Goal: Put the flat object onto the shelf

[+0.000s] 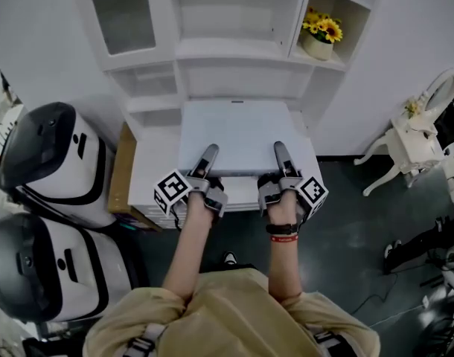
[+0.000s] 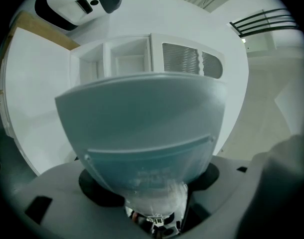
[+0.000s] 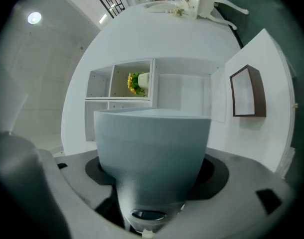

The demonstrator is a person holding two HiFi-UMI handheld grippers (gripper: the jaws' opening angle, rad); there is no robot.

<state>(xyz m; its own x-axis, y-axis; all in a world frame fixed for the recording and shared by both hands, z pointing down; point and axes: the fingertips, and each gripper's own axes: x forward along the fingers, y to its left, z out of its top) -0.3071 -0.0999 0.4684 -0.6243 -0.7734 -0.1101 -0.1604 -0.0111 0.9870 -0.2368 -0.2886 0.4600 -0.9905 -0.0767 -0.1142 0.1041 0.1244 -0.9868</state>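
Holding the panel [image 1: 238, 136] level before the shelf [image 1: 234, 52]: L tool [image 1: 210, 155] & R tool [image 1: 280, 152] each clamp its near edge, panel low over the white surface [image 1: 149, 173]. Placing step, approx. midway; next move prob. needs both tools lifting evenly, then pushing it in w/o tilt.

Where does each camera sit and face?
Head view: on the person's head, steeply down at the pale grey flat rectangular panel before the white shelf unit; forearms, left claw, right claw show.
Left gripper view: on left claw, along the panel toward the shelf unit; only claw housing shows.
Right gripper view: same from right claw; shares yellow sunflowers with head view.
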